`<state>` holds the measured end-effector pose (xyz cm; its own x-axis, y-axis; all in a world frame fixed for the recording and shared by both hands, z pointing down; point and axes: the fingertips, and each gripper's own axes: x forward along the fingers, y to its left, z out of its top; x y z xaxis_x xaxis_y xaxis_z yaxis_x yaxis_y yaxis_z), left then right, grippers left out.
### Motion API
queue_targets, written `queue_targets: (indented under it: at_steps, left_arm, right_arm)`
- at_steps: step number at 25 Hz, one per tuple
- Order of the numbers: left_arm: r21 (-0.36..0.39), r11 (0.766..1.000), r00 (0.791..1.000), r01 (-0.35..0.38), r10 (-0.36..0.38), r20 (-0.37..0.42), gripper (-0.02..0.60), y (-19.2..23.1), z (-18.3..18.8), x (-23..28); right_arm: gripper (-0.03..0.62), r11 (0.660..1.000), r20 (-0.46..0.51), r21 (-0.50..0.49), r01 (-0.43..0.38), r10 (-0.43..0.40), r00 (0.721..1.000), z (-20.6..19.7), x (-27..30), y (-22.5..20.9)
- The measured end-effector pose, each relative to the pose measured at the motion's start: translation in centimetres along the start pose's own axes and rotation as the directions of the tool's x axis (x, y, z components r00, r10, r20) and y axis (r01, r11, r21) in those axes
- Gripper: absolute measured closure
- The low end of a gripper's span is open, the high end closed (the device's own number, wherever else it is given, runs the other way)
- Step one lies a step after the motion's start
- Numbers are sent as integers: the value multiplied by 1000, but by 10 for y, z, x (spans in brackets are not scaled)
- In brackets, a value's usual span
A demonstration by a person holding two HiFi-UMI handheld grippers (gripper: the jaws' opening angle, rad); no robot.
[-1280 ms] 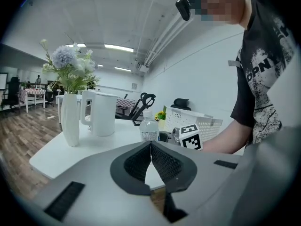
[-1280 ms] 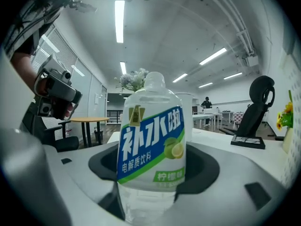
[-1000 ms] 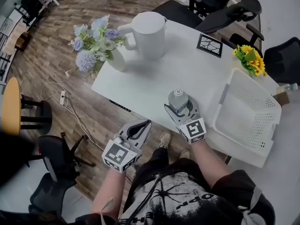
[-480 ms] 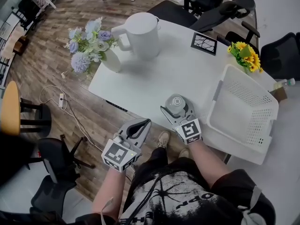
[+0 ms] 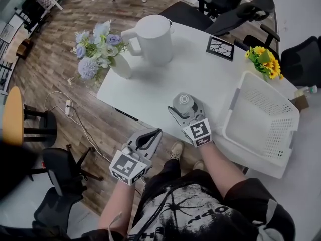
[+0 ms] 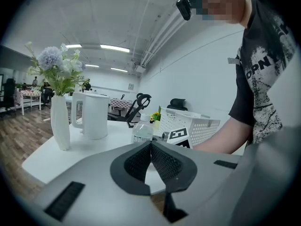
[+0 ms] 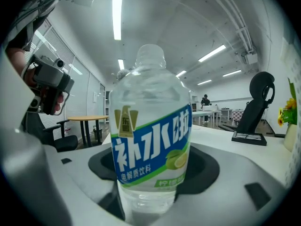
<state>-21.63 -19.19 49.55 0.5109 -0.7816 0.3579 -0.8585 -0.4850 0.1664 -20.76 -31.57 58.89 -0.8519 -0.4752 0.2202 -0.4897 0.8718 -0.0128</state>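
A clear plastic drink bottle (image 7: 150, 140) with a blue, white and green label stands upright between the jaws of my right gripper (image 7: 150, 178), which is shut on its lower body. In the head view the bottle (image 5: 183, 102) and right gripper (image 5: 183, 110) are over the near part of the white table (image 5: 165, 84); whether the base touches the table is hidden. My left gripper (image 5: 152, 134) hangs shut and empty beyond the table's near edge, over the wooden floor. From the left gripper view its tips (image 6: 151, 143) meet, with the bottle (image 6: 142, 132) beyond them.
A white kettle (image 5: 154, 32) and a white vase of blue flowers (image 5: 100, 46) stand at the table's far left. A white perforated basket (image 5: 261, 117) sits to the right, yellow flowers (image 5: 262, 59) and a small black card (image 5: 220, 48) behind. Office chairs (image 5: 220, 4) ring the far side.
My right gripper has carried the bottle a little left and nearer the head camera; the bottle now shows taller in its jaws. The left gripper stays shut, its view swung slightly right.
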Motion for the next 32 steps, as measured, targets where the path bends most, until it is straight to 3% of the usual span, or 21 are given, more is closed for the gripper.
queue_targets:
  at_steps: [7,14,21,29,32]
  left_arm:
    - [3,1000,1000,-2,2,0,570,6,1,0]
    - [8,1000,1000,5,-5,2,571,6,4,3]
    - [18,1000,1000,8,-9,9,571,1,7,6]
    - [39,999,999,19,-21,33,571,-18,16,8]
    - [45,999,999,21,-23,41,571,-27,18,7]
  right_arm:
    - [258,1000,1,-4,-9,9,1000,4,10,-1]
    - [256,1000,-60,7,-19,19,998,1,10,1]
    - [251,997,-52,75,13,-9,999,5,-3,1]
    - [252,993,-135,71,93,-82,987,-9,-36,7]
    - [252,994,-153,66,88,-78,985,-9,-51,16]
